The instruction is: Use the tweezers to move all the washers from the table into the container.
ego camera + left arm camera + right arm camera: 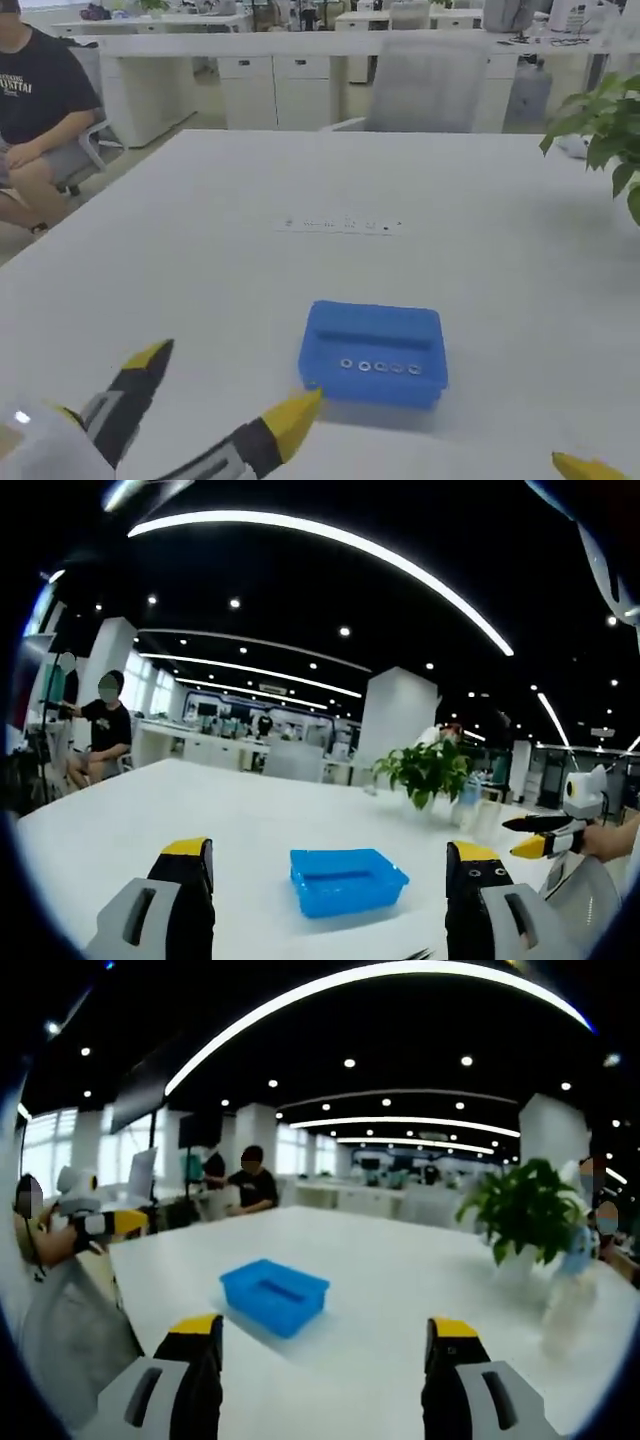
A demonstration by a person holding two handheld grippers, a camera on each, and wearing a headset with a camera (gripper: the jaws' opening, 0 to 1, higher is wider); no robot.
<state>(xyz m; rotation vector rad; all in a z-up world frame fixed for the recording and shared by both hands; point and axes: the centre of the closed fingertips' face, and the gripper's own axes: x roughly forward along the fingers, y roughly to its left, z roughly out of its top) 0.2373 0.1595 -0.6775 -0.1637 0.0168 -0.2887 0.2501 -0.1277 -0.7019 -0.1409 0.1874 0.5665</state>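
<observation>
Seemingly done: five washers (pixel 380 367) line the blue container (pixel 372 330)
Near it the left gripper (pixel 222 385) and right gripper (pixel 322 1327) hover, released and empty, likely with nothing left to lift

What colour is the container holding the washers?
Blue container, plain with no pattern; the head view shows it best, washers lined up inside.

A shallow blue container (pixel 372 388) is sitting flat near the worktop's (pixel 200 250) near edge, and five small silvery washers (pixel 380 367) are lying in a row inside it.

White table (pixel 200 260), blue container (pixel 372 388) atop
</observation>
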